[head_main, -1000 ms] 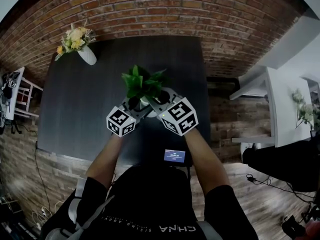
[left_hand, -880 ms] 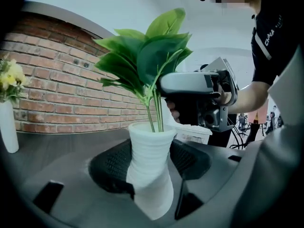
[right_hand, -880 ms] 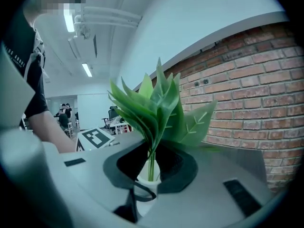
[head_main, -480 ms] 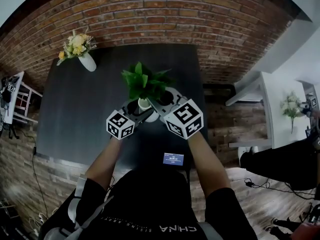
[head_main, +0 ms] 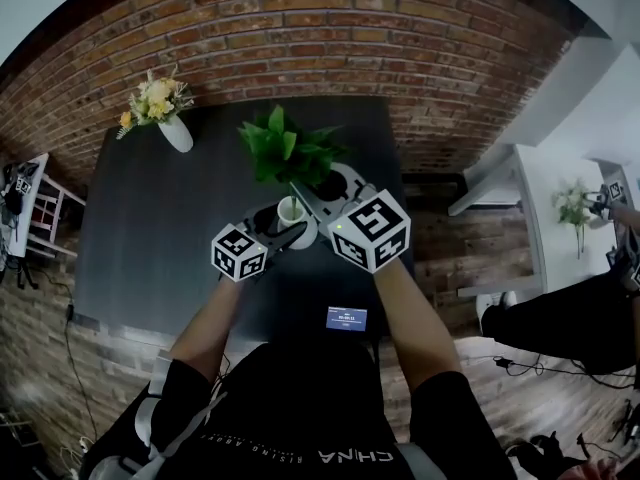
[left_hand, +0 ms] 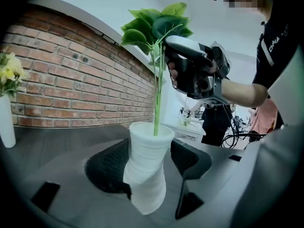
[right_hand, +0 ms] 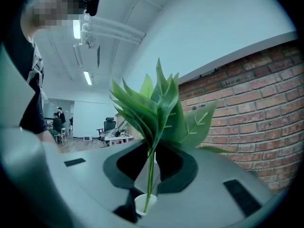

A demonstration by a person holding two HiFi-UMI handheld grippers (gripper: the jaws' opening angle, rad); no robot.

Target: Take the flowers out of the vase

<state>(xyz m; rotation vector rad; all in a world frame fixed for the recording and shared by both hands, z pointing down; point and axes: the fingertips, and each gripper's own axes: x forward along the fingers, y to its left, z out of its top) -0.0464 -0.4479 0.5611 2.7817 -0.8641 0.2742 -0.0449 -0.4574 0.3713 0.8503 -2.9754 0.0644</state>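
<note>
The green leafy flowers (head_main: pixel 283 148) stand above the white ribbed vase (head_main: pixel 292 211), their thin stems still dipping into its mouth, near the middle of the dark bench (head_main: pixel 140 238). The right claw (head_main: pixel 303 193) is clenched narrowly on the stems above the rim. The left claw (head_main: pixel 288 226), spread wide, clasps the vase's body. Since a second ago the right claw and the leaves have risen.

White vase (head_main: pixel 292 211) standing on dark table (head_main: pixel 150 238), leafy green stems (head_main: pixel 283 146) rising from its mouth. Left gripper (head_main: pixel 288 226) closed round the vase's body; right gripper (head_main: pixel 303 196) pinching the stems just above the vase. Far beyond the vase to the left, second vase (head_main: pixel 176 133) with yellow flowers.
</note>
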